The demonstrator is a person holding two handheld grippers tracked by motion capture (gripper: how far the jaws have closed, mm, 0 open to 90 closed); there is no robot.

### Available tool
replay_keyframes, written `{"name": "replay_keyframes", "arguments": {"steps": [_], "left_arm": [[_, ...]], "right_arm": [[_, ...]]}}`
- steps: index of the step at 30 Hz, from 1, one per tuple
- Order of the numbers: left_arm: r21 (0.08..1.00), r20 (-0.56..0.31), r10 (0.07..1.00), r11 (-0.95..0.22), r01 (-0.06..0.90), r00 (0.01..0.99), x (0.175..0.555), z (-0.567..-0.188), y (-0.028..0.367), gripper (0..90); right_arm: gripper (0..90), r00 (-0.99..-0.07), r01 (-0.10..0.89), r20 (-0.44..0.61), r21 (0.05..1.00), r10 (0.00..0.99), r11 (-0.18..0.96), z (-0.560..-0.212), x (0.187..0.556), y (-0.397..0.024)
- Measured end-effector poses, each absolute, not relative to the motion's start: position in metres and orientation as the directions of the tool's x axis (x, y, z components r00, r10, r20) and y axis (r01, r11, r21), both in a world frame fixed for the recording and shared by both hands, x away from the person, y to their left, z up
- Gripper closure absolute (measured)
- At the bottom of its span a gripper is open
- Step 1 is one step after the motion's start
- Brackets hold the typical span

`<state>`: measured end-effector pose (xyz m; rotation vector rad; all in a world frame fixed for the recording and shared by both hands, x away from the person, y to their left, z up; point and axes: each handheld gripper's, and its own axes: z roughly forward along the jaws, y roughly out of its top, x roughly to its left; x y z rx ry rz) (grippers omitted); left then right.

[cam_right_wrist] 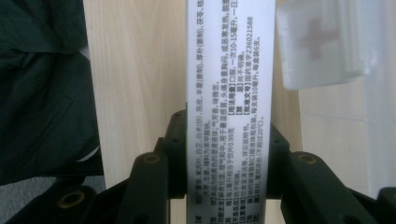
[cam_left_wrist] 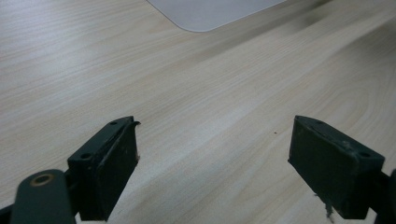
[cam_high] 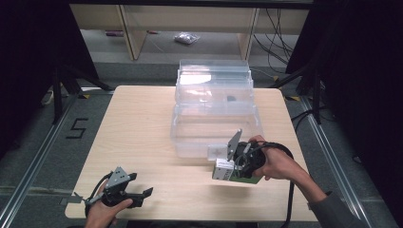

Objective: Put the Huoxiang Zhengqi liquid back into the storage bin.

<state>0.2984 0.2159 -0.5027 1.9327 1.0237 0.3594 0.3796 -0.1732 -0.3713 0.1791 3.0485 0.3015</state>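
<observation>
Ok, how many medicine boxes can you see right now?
1: the white medicine box, clamped in the right gripper just in front of the clear plastic bin. Others may be hidden behind the bin's hazy walls.

White printed carton (cam_right_wrist: 227, 116) (green edge), off the tabletop just beside the clear box (cam_high: 214, 114).

Right tongs (cam_high: 227, 166) gripping white box (cam_high: 223, 169), near clear bin (cam_high: 216, 128), left tongs (cam_high: 142, 194) open
</observation>
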Motion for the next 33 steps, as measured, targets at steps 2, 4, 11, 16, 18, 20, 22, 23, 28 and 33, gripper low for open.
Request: {"name": "replay_keyframes", "arguments": {"steps": [2, 4, 11, 16, 18, 20, 22, 23, 28, 33], "left_arm": [[0.817, -0.142, 0.775, -0.259, 0.515, 0.616, 0.298, -0.502, 0.216, 14.8], [0.817, -0.143, 0.776, -0.258, 0.515, 0.615, 0.298, -0.502, 0.216, 14.9], [0.815, -0.141, 0.776, -0.261, 0.517, 0.615, 0.299, -0.503, 0.216, 14.8], [0.819, -0.146, 0.777, -0.252, 0.515, 0.613, 0.299, -0.503, 0.216, 14.9], [0.817, -0.141, 0.776, -0.260, 0.515, 0.615, 0.299, -0.503, 0.217, 14.9], [0.819, -0.147, 0.776, -0.252, 0.516, 0.614, 0.299, -0.503, 0.216, 14.9], [0.819, -0.147, 0.776, -0.253, 0.516, 0.613, 0.298, -0.502, 0.216, 14.8], [0.819, -0.147, 0.776, -0.253, 0.516, 0.613, 0.298, -0.502, 0.216, 14.9], [0.818, -0.148, 0.776, -0.252, 0.517, 0.613, 0.298, -0.502, 0.217, 14.8], [0.819, -0.148, 0.776, -0.252, 0.516, 0.613, 0.299, -0.502, 0.217, 14.8]], "right_arm": [[64.4, -0.986, 0.143, -0.057, 0.213, 0.159, 0.966, -0.365, 0.380, -0.175], [64.5, -0.989, 0.118, -0.066, 0.222, 0.136, 0.968, -0.363, 0.382, -0.176], [64.5, -0.987, 0.117, -0.082, 0.228, 0.139, 0.967, -0.347, 0.388, -0.179], [64.5, -0.985, 0.105, -0.107, 0.227, 0.132, 0.968, -0.332, 0.394, -0.181], [64.5, -0.984, 0.114, -0.109, 0.229, 0.142, 0.967, -0.325, 0.397, -0.182], [64.5, -0.987, 0.078, -0.123, 0.227, 0.108, 0.971, -0.321, 0.402, -0.181], [64.5, -0.983, 0.102, -0.127, 0.208, 0.131, 0.973, -0.316, 0.404, -0.182], [64.5, -0.983, 0.102, -0.127, 0.208, 0.131, 0.973, -0.316, 0.404, -0.182], [64.5, -0.981, 0.098, -0.144, 0.212, 0.131, 0.972, -0.303, 0.418, -0.183], [64.5, -0.978, 0.126, -0.138, 0.199, 0.155, 0.972, -0.299, 0.432, -0.184]]}}
